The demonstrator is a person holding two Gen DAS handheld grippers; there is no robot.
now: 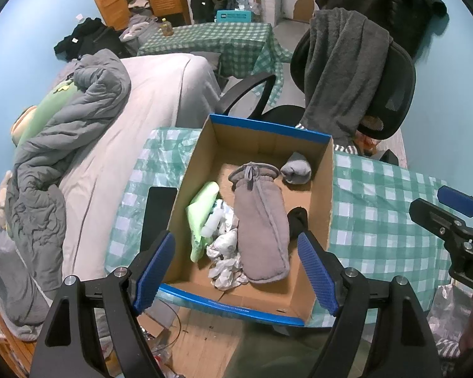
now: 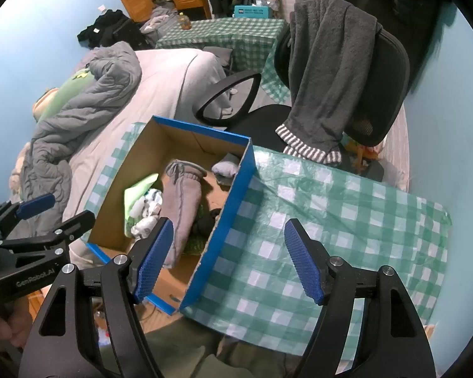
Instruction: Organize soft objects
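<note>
Box sits on the checked table, keeping the soft gray mitten and rolled sock together inside. Left gripper and right gripper hang wide apart, holding nothing.

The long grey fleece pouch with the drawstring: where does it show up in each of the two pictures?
Left wrist view: grey pouch lies mid-frame, lengthwise in the cardboard box, between the open claw's pads.
Right wrist view: left of centre, inside the box, beside the left pad.
Shared landmark: the box's blue rim.
</note>
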